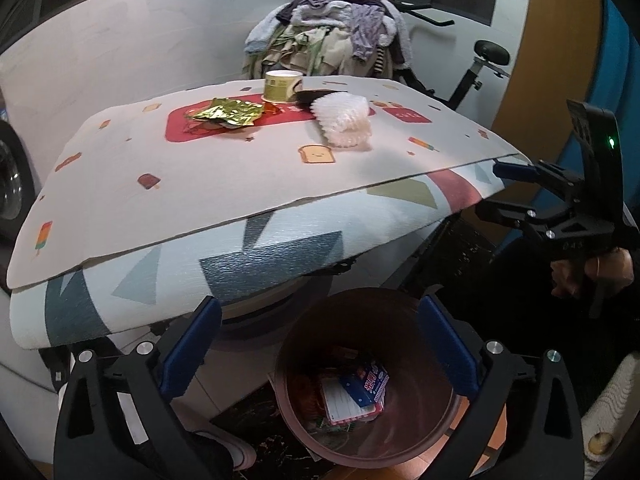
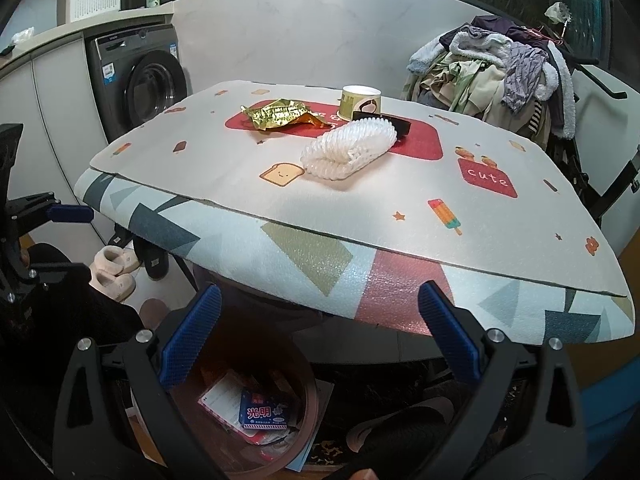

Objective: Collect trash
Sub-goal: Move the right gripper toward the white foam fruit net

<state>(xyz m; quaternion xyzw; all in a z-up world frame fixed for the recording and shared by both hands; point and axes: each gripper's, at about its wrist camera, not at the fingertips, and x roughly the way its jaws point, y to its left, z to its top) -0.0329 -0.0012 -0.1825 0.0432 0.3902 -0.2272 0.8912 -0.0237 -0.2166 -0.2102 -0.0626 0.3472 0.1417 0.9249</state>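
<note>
A gold foil wrapper [image 1: 224, 115] [image 2: 280, 114], a paper cup [image 1: 282, 86] [image 2: 360, 102], a white foam net [image 1: 344, 120] [image 2: 348, 148] and a small black item [image 2: 396, 123] lie on the table mat [image 1: 200, 184] [image 2: 360, 208]. A brown trash bin [image 1: 360, 436] [image 2: 308, 400] stands on the floor below the table edge, with a blue carton [image 1: 366, 386] [image 2: 264, 412] and papers inside. My left gripper [image 1: 320, 344] is open and empty above the bin. My right gripper [image 2: 320, 328] is open and empty, over the bin's right side.
A pile of clothes [image 1: 332, 36] [image 2: 500, 68] sits on an exercise bike behind the table. A washing machine [image 2: 140, 80] stands at the left. Slippers [image 2: 114, 272] lie on the floor. The right gripper shows in the left wrist view [image 1: 560, 208].
</note>
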